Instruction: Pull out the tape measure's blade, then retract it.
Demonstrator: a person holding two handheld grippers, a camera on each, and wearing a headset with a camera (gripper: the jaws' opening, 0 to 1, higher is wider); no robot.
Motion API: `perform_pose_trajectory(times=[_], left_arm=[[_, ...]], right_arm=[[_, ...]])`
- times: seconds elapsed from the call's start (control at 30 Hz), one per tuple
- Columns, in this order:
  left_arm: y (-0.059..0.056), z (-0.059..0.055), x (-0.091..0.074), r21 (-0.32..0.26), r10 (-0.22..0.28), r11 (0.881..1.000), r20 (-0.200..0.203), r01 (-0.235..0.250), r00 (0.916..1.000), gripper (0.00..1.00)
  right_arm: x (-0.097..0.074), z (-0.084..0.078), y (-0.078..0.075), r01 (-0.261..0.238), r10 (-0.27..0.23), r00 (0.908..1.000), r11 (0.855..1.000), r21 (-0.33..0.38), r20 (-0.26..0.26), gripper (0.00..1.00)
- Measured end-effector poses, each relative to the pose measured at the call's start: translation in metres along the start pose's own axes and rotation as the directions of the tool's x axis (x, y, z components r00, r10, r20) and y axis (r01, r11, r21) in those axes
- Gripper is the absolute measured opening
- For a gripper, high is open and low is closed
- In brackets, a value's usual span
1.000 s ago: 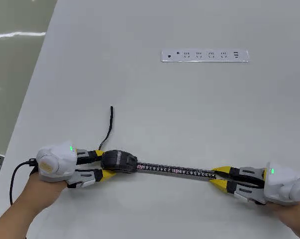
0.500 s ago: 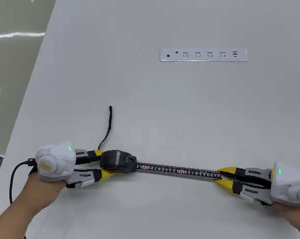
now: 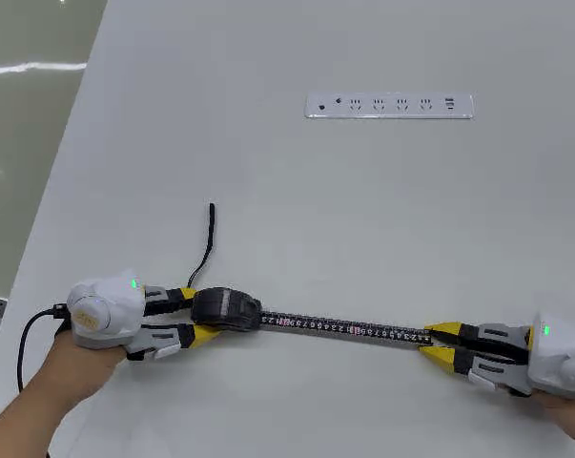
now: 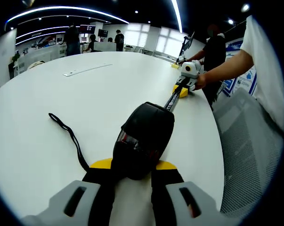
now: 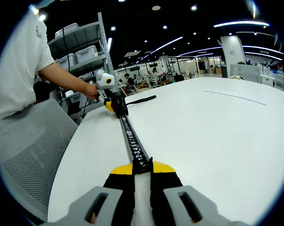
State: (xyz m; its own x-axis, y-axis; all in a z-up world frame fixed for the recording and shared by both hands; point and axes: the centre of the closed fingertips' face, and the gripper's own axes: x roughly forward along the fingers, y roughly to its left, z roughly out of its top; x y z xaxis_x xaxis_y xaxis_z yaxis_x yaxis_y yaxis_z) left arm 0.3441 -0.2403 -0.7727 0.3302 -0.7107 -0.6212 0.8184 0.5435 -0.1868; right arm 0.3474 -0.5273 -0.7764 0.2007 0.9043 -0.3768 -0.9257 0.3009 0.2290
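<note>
Near the table's (image 3: 363, 210) front edge, the left gripper (image 3: 203, 313) at 9 o'clock pinches the black tape measure (image 3: 227, 309). The right gripper (image 3: 432, 342) at 3 o'clock clamps the tip of the blade (image 3: 344, 330), which is stretched flat between them. A power strip (image 3: 390, 105) lies farther off at 12 o'clock.

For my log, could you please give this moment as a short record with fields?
left gripper: shut on the black tape measure case
right gripper: shut on the tip of the dark numbered blade
blade state: pulled out, straight between case and right gripper
black wrist strap: lying loose on the white table
white power strip: far side of the table, apart from both grippers
</note>
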Motion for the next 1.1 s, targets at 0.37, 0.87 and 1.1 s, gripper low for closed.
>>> perform_pose_trajectory(times=[0.37,0.87,1.1], left_arm=[[-0.0012,0.0011,-0.0003,-0.003,0.002,1.000,-0.001,-0.002,1.0000,0.25],[-0.0003,-0.0001,0.0000,0.006,0.003,1.000,-0.002,-0.003,1.0000,0.26],[0.0004,-0.0015,0.0005,0.010,0.001,1.000,0.000,-0.001,1.0000,0.26]], right_arm=[[-0.0096,-0.0024,-0.0033,0.013,-0.013,0.9999,1.000,0.002,0.004,0.09],[-0.0077,-0.0009,-0.0027,0.014,-0.014,0.9999,1.000,-0.003,-0.004,0.11],[-0.0079,-0.0027,-0.0034,0.013,-0.013,0.9999,1.000,0.002,-0.005,0.12]])
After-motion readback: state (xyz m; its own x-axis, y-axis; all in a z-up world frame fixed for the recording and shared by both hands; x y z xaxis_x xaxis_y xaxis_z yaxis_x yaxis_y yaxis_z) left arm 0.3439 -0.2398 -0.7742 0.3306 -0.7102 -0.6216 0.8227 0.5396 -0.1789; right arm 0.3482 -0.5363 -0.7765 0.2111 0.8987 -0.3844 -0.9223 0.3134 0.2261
